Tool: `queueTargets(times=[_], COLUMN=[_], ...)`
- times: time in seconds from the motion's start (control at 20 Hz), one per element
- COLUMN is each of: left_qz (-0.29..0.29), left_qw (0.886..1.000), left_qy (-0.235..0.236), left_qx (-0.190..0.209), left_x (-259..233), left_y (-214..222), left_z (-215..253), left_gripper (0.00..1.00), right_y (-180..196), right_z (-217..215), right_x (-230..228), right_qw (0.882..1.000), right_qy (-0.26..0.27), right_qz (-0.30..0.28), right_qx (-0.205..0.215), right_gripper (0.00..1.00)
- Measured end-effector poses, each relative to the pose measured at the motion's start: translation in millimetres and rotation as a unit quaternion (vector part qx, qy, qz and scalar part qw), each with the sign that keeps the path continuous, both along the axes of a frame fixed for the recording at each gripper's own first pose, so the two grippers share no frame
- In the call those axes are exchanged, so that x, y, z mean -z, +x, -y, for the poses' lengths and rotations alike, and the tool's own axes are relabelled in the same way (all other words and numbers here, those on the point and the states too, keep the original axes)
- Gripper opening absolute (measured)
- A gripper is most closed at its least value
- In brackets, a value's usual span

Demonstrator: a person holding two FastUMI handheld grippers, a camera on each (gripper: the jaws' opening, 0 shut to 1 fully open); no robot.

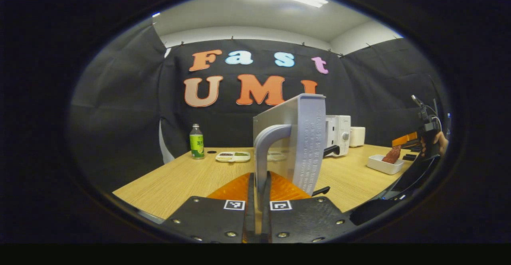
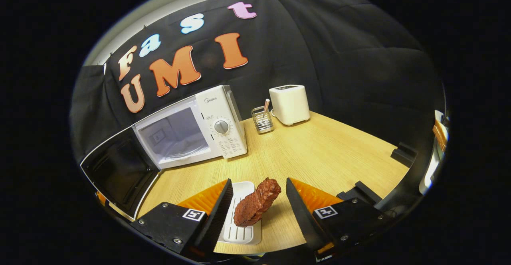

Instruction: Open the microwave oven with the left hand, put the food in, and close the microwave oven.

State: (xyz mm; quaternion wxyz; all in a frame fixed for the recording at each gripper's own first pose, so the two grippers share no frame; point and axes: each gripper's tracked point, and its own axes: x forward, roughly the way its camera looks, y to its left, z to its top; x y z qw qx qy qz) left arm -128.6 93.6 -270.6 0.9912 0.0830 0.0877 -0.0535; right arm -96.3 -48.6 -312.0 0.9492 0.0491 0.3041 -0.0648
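1. In the left gripper view, the left tool (image 1: 258,201) is clamped on the door handle (image 1: 265,149) of the microwave door (image 1: 303,137), which stands swung open; if the grip slips, the door could drift back.
2. In the right gripper view, the right tool (image 2: 255,201) stands apart around the food (image 2: 255,207), which leans on the white tray (image 2: 239,233) on the table (image 2: 319,153). The microwave (image 2: 191,131) cavity gapes nearby; closing off-centre could tip the food or drag the tray.

I record a white microwave oven (image 2: 191,131) with grey handle (image 1: 266,153), reddish-brown meat piece (image 2: 255,207) on white ridged tray (image 2: 239,229), pale wood-grain tabletop (image 2: 319,153), green-labelled bottle (image 1: 196,141).
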Motion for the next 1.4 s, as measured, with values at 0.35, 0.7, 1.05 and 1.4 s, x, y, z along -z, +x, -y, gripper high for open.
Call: queueTargets(times=[0.35,0.7,1.05,1.4], left_qz=[0.012,0.031,0.003,0.002], left_qw=[0.999,0.991,0.983,0.981], left_qy=[0.028,0.055,0.048,0.060], left_qx=[-0.035,-0.120,-0.180,-0.184], left_x=[-11,-31,-23,-27], left_y=[-25,-33,-26,-13], left_z=[-23,-70,-101,-100], left_gripper=[0.75,0.74,0.82,0.87], right_y=[8,14,30,89], right_z=[-2,-9,-42,-115], right_x=[14,10,-19,-53], right_qw=[0.998,0.996,0.999,0.996], right_qy=[0.045,0.073,0.037,0.030], right_qz=[-0.013,-0.013,0.005,0.059], right_qx=[0.030,0.046,0.000,-0.067], right_gripper=[0.69,0.22,0.17,0.17])
